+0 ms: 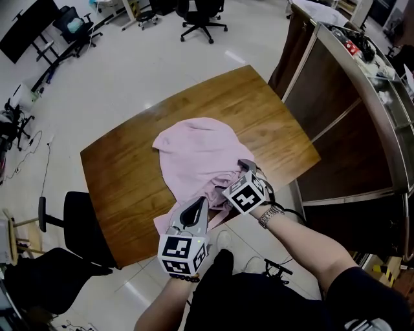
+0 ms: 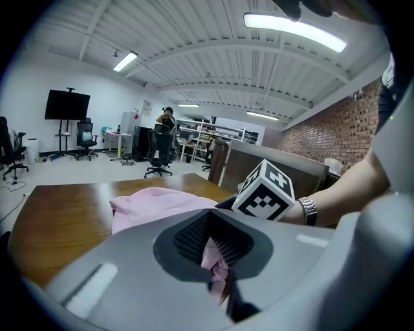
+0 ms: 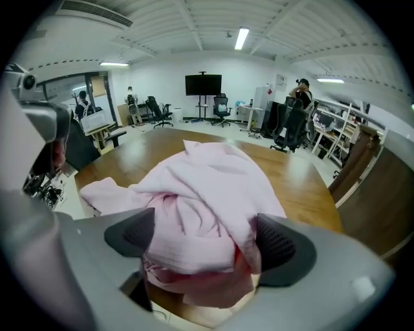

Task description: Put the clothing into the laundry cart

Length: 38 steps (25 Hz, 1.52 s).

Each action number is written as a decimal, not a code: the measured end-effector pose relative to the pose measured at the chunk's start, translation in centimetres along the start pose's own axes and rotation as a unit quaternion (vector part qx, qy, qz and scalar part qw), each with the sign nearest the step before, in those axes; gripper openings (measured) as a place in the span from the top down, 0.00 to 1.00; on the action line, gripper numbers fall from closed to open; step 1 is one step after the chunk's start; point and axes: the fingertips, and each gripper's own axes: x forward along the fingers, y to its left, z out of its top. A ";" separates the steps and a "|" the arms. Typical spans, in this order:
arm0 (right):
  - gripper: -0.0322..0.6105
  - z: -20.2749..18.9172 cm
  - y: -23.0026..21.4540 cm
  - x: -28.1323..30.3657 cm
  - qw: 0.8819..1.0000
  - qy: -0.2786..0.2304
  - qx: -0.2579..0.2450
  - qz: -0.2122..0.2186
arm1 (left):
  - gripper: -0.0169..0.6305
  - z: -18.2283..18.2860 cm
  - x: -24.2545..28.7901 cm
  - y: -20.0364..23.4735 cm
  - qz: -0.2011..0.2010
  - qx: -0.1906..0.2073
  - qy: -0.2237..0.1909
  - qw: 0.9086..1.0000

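Note:
A pink garment (image 1: 197, 152) lies crumpled on the wooden table (image 1: 129, 174), and its near end hangs over the front edge. My left gripper (image 1: 199, 205) is at that near edge, shut on a fold of the pink cloth (image 2: 217, 258), which sticks out between its jaws in the left gripper view. Just to its right, my right gripper (image 1: 244, 167) stands with its jaws wide apart. A bunched lump of the garment (image 3: 200, 213) fills the gap between the pads (image 3: 281, 242), which rest beside the cloth without squeezing it.
A black office chair (image 1: 81, 220) stands at the table's left front corner. A brown counter with a metal frame (image 1: 349, 116) runs along the right side. More chairs (image 1: 200, 19) and a screen on a stand (image 1: 29, 29) are far off on the pale floor.

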 end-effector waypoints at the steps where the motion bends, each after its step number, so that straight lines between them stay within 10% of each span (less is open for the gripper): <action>1: 0.18 -0.2 -0.1 0.5 1.000 0.005 -0.001 -0.002 | 0.97 -0.1 0.2 0.3 -0.001 0.000 0.002 1.000; 9: 0.31 -1.4 -0.7 2.9 0.999 0.033 0.009 -0.009 | 0.97 -0.4 1.0 1.3 -0.011 0.000 0.009 1.000; 16: 0.76 0.3 -1.3 0.9 0.999 -0.001 0.037 -0.027 | 0.97 0.2 1.2 1.4 -0.021 -0.001 0.007 1.000; 38: 0.84 6.8 -3.0 -21.4 0.980 -0.135 0.056 -0.136 | 0.97 11.0 -1.7 -8.2 -0.109 0.045 -0.039 0.992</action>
